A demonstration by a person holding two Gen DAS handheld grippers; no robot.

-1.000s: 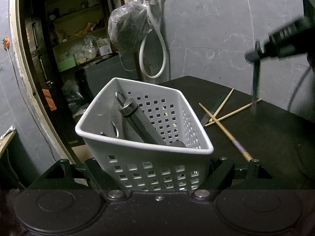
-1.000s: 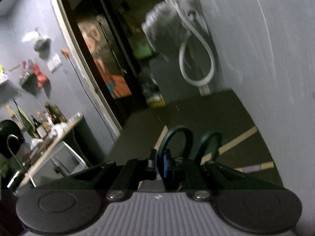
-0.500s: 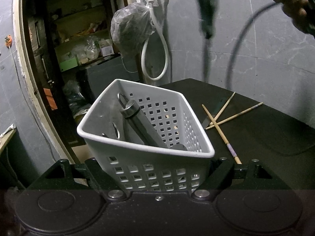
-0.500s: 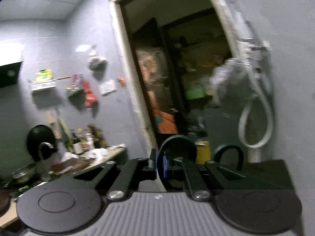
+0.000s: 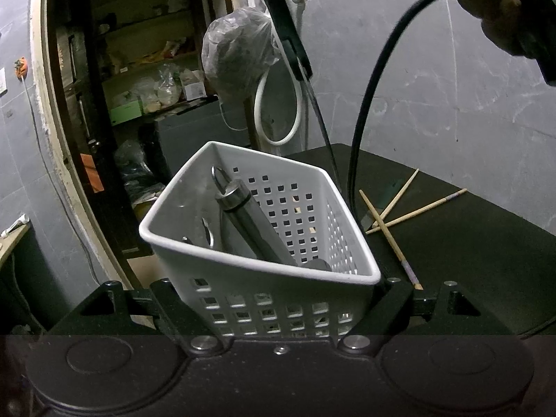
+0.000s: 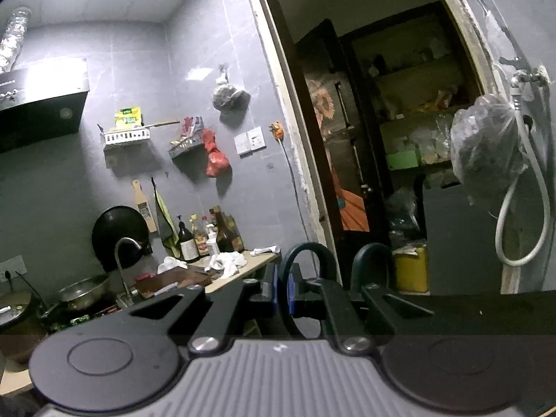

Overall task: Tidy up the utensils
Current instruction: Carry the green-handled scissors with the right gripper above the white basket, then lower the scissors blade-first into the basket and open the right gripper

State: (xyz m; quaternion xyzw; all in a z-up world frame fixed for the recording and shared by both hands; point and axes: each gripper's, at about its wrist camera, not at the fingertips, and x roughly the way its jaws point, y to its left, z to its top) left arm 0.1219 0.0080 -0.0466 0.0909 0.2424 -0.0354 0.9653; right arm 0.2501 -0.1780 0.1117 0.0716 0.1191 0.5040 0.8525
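My left gripper (image 5: 278,300) is shut on a white perforated basket (image 5: 243,278), its fingers pressing the two lower sides. Inside the basket leans a dark-handled utensil (image 5: 250,222) with a metal cap and ring, beside other metal pieces. In the left wrist view dark scissors (image 5: 288,41) hang blades-down above the basket's far right corner. In the right wrist view my right gripper (image 6: 292,299) is shut on one handle loop of the scissors (image 6: 309,253). Three wooden chopsticks (image 5: 385,229) lie crossed on the black table (image 5: 469,260), right of the basket.
A dark flat utensil (image 5: 384,205) lies under the chopsticks. A person's hand (image 5: 493,10) and a black cable (image 5: 368,104) hang at the upper right. Behind the table are a white hose loop (image 5: 278,111), a plastic bag (image 5: 236,55) and an open doorway (image 6: 382,139).
The right gripper has lifted the scissors from over the table at the right and carried them left, above the basket. Its view swung up from the table to the doorway. Left gripper and basket stayed.
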